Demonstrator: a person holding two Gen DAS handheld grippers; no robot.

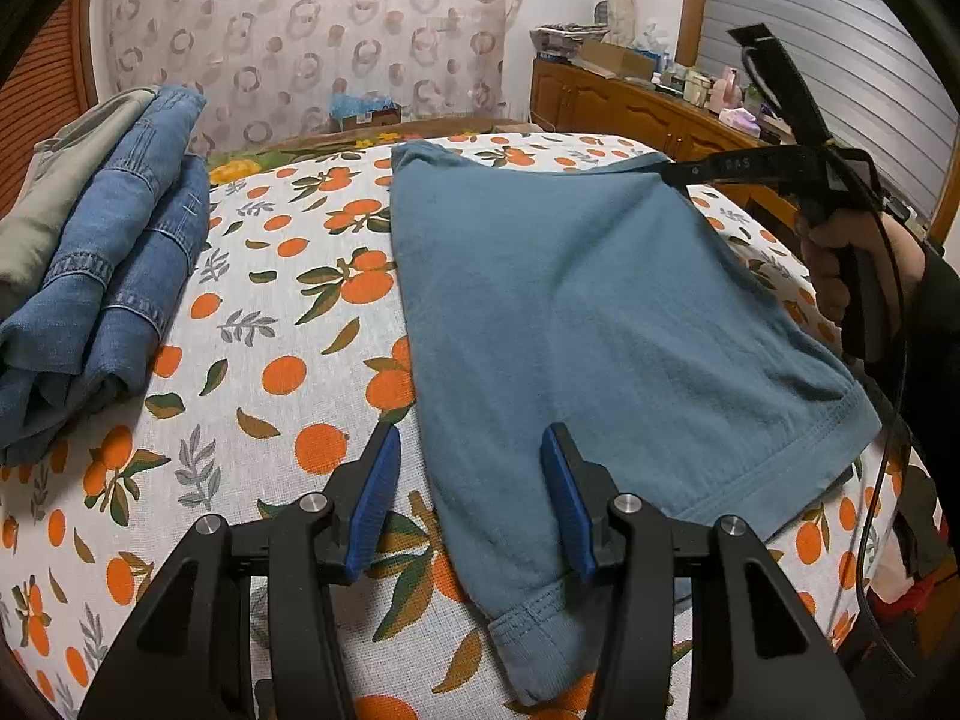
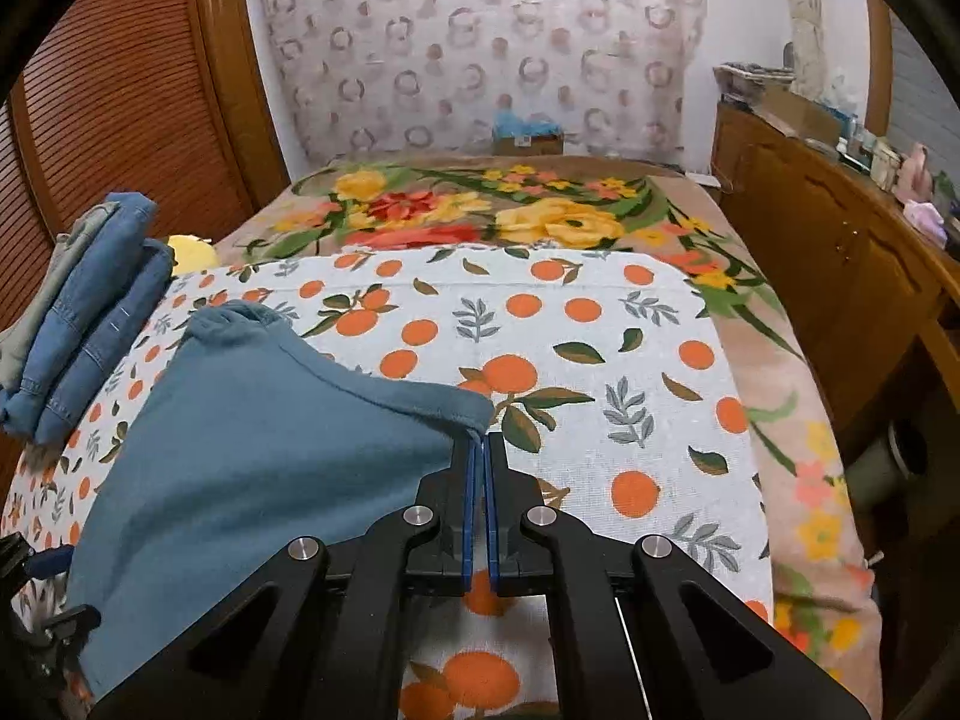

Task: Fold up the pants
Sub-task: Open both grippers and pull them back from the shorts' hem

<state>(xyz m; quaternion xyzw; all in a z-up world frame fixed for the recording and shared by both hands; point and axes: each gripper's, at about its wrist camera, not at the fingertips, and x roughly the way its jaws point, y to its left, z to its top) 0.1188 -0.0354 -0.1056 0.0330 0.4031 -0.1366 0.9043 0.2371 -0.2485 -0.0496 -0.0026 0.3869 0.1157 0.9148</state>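
Pants (image 2: 270, 450) corner pinched by right gripper (image 2: 480, 450); left gripper (image 1: 471, 468) spread.

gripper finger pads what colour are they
Blue pads on black fingers, clearest in the left wrist view.

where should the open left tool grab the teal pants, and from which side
Grip the near hemmed corner of the teal pants, the cuff lying flat just below the left tool. Come in low from the near edge, one finger sliding under the hem. The right tool already pinches the far corner, so this likely pairs the fold.
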